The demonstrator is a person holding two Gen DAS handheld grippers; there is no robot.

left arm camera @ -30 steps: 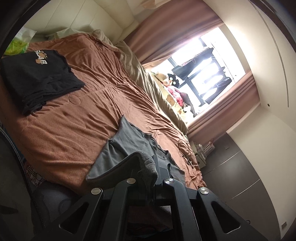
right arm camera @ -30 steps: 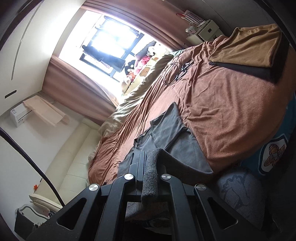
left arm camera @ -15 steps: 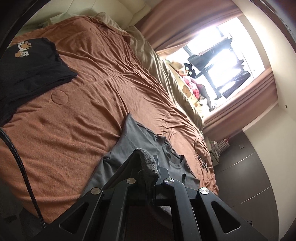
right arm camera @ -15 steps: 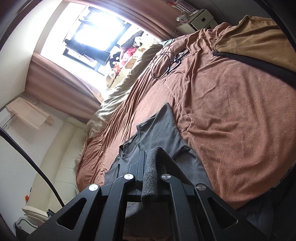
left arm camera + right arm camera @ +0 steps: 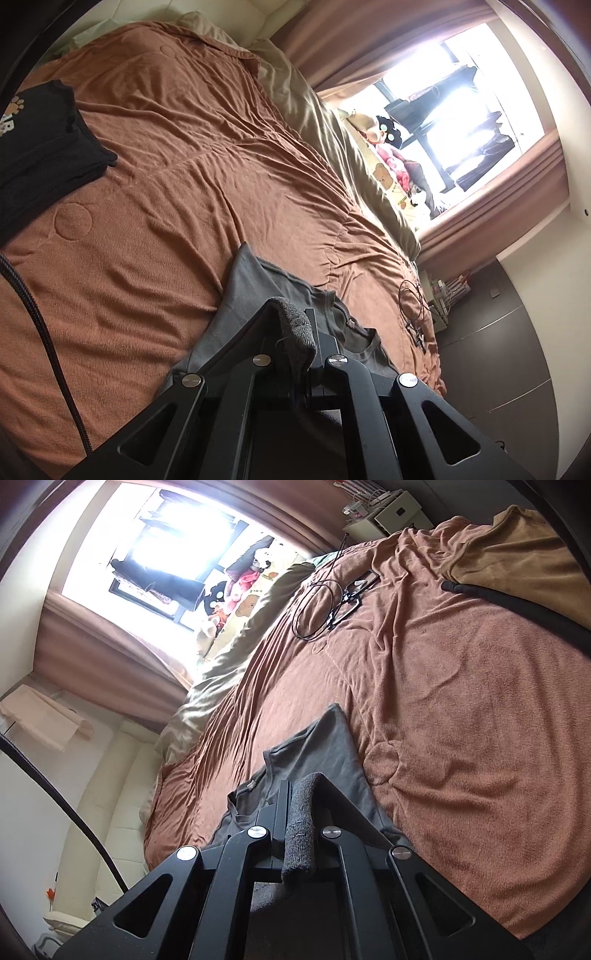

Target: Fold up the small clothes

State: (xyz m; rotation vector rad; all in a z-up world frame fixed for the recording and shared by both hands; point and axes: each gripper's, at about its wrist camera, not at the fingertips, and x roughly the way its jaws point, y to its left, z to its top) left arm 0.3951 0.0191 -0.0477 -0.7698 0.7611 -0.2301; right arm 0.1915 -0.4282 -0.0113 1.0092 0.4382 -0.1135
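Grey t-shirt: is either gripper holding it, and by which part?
Both. The left gripper and the right gripper are each shut on a bunched edge of the grey t-shirt; which edge cannot be told.

A rust-brown blanket [image 5: 192, 192] covers the bed. Along its window side lies a beige duvet [image 5: 332, 147], with plush toys [image 5: 388, 147] heaped beyond it on the sill. A coiled black cable [image 5: 317, 609] and a phone [image 5: 365, 579] rest on the blanket near a white nightstand [image 5: 395, 513]. Mauve curtains [image 5: 92, 642] frame the bright window [image 5: 177, 535].
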